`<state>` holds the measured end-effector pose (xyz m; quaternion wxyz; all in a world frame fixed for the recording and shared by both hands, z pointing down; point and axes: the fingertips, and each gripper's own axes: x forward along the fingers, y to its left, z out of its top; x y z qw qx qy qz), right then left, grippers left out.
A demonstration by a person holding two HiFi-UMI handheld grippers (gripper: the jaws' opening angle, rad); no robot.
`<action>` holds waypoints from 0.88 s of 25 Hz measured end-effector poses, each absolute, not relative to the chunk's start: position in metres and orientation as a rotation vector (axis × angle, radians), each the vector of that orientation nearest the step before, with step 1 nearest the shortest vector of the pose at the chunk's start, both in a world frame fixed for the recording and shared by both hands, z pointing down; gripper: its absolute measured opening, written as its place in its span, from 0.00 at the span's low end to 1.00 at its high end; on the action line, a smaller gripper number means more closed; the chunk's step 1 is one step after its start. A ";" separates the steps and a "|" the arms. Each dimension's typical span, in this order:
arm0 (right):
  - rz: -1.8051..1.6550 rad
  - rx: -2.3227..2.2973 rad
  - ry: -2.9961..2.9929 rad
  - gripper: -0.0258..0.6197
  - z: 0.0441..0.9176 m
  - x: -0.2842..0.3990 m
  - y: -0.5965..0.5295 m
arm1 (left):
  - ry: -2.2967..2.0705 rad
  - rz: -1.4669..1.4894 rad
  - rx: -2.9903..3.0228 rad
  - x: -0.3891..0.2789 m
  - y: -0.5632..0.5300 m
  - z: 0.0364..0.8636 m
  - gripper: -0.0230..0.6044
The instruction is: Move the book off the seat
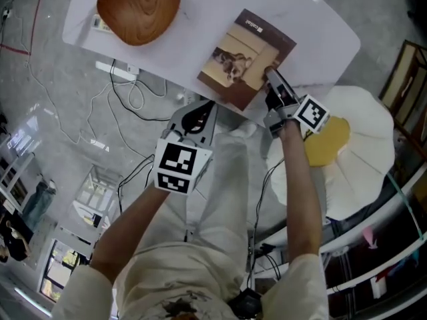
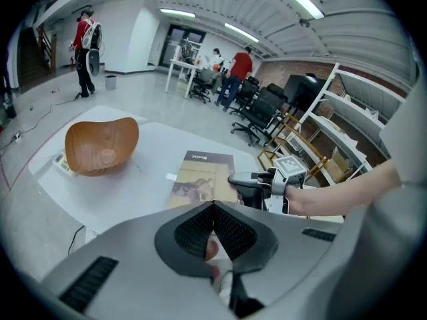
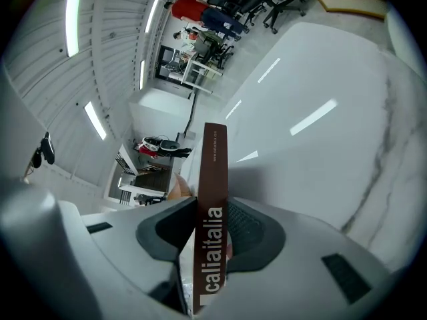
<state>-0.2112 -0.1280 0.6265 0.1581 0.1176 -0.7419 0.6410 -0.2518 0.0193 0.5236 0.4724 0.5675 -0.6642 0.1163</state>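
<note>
A brown-covered book (image 1: 245, 57) lies flat on the white table (image 1: 200, 32), its near corner over the front edge. My right gripper (image 1: 270, 72) is shut on the book's right edge. In the right gripper view the lettered spine (image 3: 213, 179) stands pinched between the pads of that gripper (image 3: 212, 205). My left gripper (image 1: 203, 107) hovers in front of the table edge, short of the book, shut with nothing in it (image 2: 213, 207). From there I see the book (image 2: 200, 179) and the right gripper (image 2: 243, 182) on it. The white seat with a yellow cushion (image 1: 330, 142) is at the right, below the table.
A curved wooden shell (image 1: 139, 9) rests on the table's far left, also in the left gripper view (image 2: 100, 145). Cables and a power strip (image 1: 117, 71) lie on the floor under the table's left side. Shelving (image 2: 347, 145) and office chairs (image 2: 257, 109) stand beyond.
</note>
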 end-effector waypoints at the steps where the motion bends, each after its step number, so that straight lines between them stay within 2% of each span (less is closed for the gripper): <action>1: 1.832 0.340 -2.116 0.26 0.630 -0.213 -0.129 | -1.625 0.283 1.385 -0.252 0.019 0.525 0.06; 15: 1.749 0.333 -2.108 0.26 0.656 -0.247 -0.139 | -1.620 0.254 1.342 -0.262 0.020 0.546 0.06; 22: 1.539 0.497 -1.997 0.28 0.676 -0.235 -0.139 | -1.624 0.252 1.330 -0.268 0.028 0.550 0.06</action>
